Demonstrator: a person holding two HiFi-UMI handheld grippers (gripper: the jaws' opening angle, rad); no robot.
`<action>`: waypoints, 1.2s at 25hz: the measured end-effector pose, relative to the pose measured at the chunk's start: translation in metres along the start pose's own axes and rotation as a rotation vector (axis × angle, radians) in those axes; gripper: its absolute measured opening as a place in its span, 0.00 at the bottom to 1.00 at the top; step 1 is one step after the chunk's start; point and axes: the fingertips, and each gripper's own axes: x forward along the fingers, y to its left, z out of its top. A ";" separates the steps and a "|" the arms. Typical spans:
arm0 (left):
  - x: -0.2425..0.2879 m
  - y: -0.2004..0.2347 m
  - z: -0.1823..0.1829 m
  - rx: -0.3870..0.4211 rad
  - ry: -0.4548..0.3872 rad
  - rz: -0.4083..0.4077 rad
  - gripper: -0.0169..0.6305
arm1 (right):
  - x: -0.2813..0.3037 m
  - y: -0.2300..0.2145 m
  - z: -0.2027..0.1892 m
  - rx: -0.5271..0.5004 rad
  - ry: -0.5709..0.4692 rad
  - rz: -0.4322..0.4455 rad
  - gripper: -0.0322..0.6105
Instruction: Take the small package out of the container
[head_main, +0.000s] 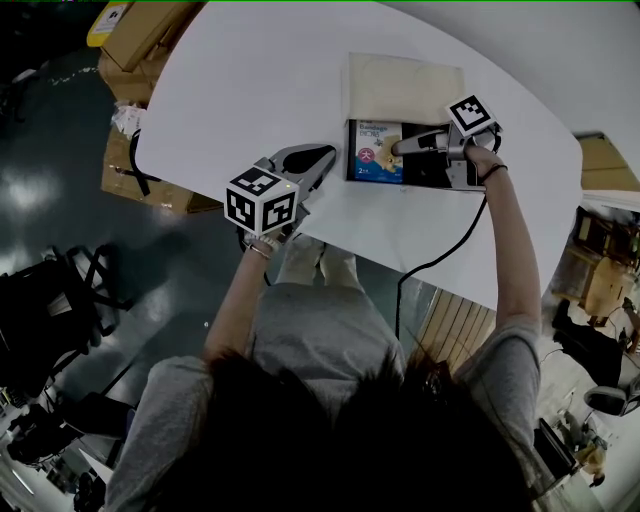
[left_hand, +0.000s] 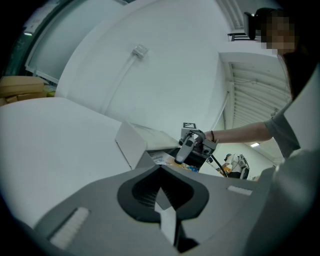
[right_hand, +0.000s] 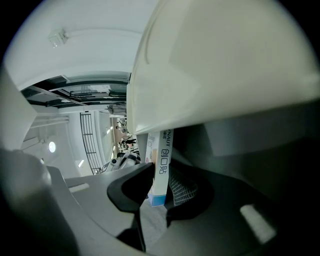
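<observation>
An open box (head_main: 432, 172) stands on the white table (head_main: 250, 80), its pale lid (head_main: 405, 88) folded back flat behind it. Inside lies a small blue-and-white package (head_main: 372, 150). My right gripper (head_main: 398, 148) reaches into the box from the right. In the right gripper view the package (right_hand: 161, 165) stands edge-on between the jaws, and both pads touch its sides, so my right gripper (right_hand: 159, 185) is shut on it. The left gripper (head_main: 325, 155) rests on the table left of the box, shut and empty. From the left gripper (left_hand: 160, 169) the box lid (left_hand: 131, 142) shows ahead.
The table's near edge runs just below both grippers. A black cable (head_main: 440, 260) hangs from the right gripper over that edge. Cardboard boxes (head_main: 140, 40) sit on the floor to the left of the table.
</observation>
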 end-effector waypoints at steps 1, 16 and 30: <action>0.000 0.000 0.000 -0.001 0.000 0.000 0.02 | -0.001 0.001 0.001 0.002 0.000 0.001 0.22; -0.001 0.001 0.001 0.003 -0.002 -0.014 0.02 | -0.005 0.012 0.000 0.027 0.007 0.033 0.22; 0.000 0.003 0.001 0.006 -0.005 -0.032 0.02 | 0.003 0.012 -0.010 0.023 0.030 0.036 0.21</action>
